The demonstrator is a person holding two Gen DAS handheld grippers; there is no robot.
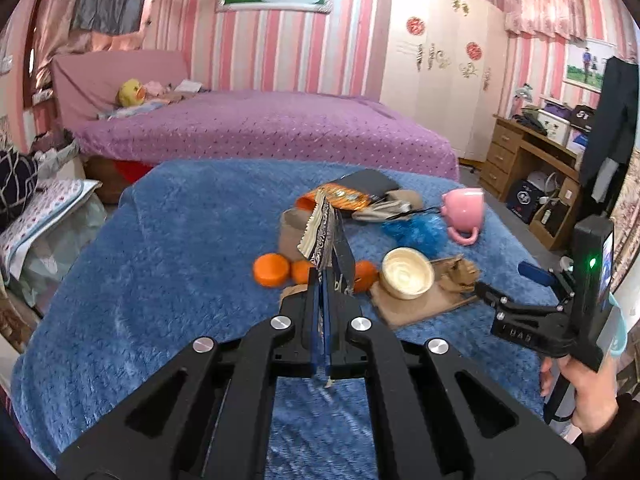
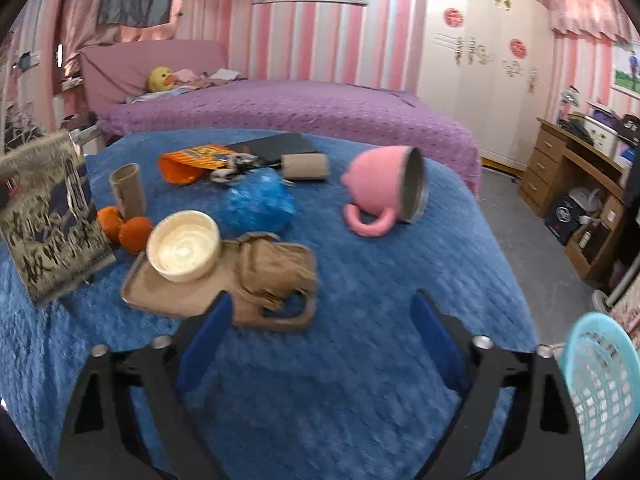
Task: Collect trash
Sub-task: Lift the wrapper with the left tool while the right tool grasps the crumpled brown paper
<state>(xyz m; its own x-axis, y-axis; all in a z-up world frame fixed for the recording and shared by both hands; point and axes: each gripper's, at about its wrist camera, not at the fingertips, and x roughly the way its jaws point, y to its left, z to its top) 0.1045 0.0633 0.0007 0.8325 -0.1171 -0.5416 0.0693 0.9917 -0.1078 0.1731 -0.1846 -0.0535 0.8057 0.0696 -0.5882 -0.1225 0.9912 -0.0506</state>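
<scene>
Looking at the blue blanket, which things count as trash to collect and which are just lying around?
Trash, likely:
- snack wrapper, held in the left tool
- orange snack bag
- crumpled paper bag
- cardboard tubes
- blue plastic bag

Just lying about, probably:
- pink mug
- oranges
- bowl
- black notebook

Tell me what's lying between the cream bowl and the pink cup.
In the right wrist view, the crumpled blue plastic bag lies between the cream bowl and the tipped pink cup, set slightly farther back; otherwise only blue blanket.
</scene>
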